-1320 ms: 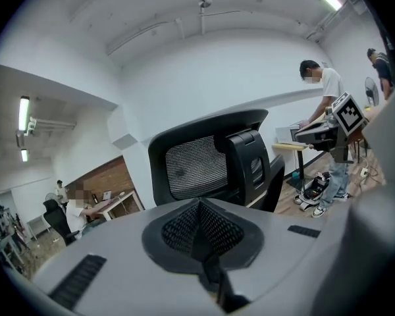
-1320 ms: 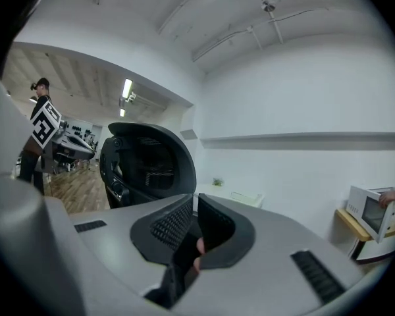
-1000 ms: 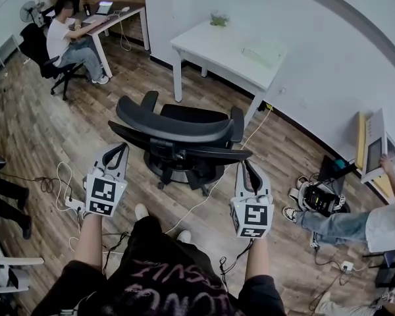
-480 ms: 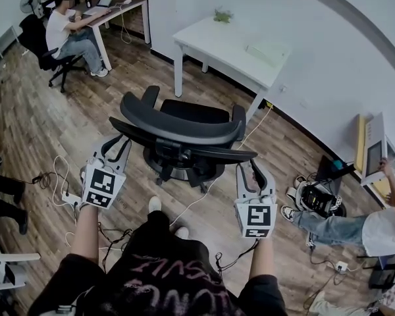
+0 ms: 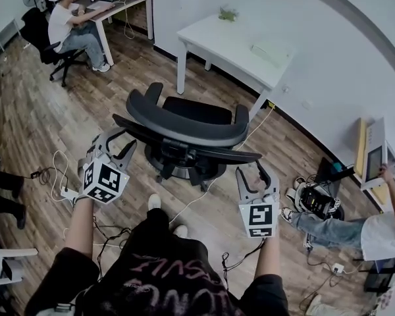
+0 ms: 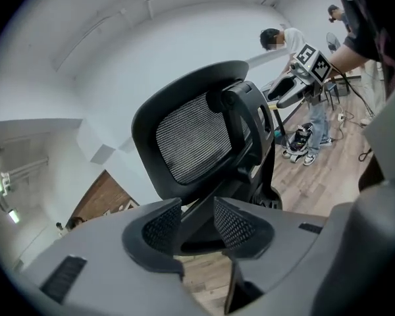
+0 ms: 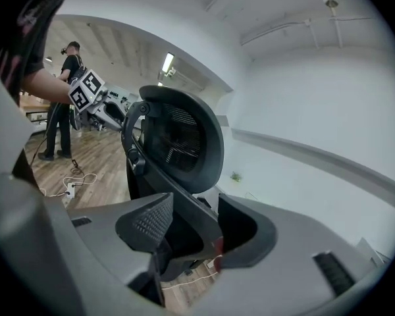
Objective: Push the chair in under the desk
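A black mesh office chair (image 5: 184,120) stands on the wood floor with its back toward me and its seat facing a white desk (image 5: 217,45) by the wall. My left gripper (image 5: 116,142) is at the left end of the backrest. Its jaws have just been opening, and a bar of the chair (image 6: 191,137) shows between the pads (image 6: 161,226) of the left gripper (image 6: 196,226) without being pinched. My right gripper (image 5: 255,171) is just behind the backrest's right end. Its jaws have also been opening, and in the right gripper view the chair (image 7: 184,137) frame lies loosely in the gap of the right gripper (image 7: 194,226).
A small plant (image 5: 227,13) and a flat white object (image 5: 266,50) are on the desk. A person (image 5: 66,28) sits at another desk at the far left. Another person (image 5: 382,222) sits at the right beside a bag (image 5: 319,199). Cables (image 5: 59,176) trail on the floor.
Both grippers' jaws have spread apart at the ends of the chair's backrest. The left gripper has rolled and sunk slightly; the right has rolled and otherwise stayed in place.
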Demonstrator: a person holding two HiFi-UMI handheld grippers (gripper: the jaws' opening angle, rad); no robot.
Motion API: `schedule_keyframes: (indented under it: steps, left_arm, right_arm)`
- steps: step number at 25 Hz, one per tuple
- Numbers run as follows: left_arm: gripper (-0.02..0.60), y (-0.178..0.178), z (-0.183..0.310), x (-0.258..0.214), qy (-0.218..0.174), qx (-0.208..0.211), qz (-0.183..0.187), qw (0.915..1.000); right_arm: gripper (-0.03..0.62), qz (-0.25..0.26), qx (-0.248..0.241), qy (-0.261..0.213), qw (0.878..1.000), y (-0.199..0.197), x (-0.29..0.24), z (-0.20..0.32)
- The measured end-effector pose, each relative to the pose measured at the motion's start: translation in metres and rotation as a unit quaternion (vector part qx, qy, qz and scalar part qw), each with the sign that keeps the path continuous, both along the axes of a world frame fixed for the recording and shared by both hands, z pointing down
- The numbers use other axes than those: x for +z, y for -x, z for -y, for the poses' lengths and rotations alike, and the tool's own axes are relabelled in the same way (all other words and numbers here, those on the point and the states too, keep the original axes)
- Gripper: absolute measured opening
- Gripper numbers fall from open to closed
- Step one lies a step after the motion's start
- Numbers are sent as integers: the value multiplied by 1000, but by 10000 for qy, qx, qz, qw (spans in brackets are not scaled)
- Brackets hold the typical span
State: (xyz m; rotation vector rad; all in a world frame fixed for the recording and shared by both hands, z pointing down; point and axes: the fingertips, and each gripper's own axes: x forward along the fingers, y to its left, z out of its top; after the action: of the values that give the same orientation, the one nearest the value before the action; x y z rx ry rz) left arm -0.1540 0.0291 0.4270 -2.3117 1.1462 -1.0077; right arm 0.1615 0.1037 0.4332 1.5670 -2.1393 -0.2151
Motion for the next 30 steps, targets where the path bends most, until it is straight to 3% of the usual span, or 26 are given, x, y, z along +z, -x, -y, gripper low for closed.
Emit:
schedule_keyframes:
  steps: [7,20,26,30]
  left_arm:
    - [173,0,9,8,2,256,676,9974]
    - [184,2,34,25,292,532,1121,9918]
    - [183,5,44,40,461,709,1545,9844]
    - [192,4,48,44,576,849,1579,9821]
  right_arm:
    - [230,-415,-192,151,9988,5,6,8]
    - [233,-1069,-391,550,9920,17,17,35]
    - [233,-1371,-549,809,9857,22,27,43]
    - [233,-1347,-644,984,9839,23,31,46]
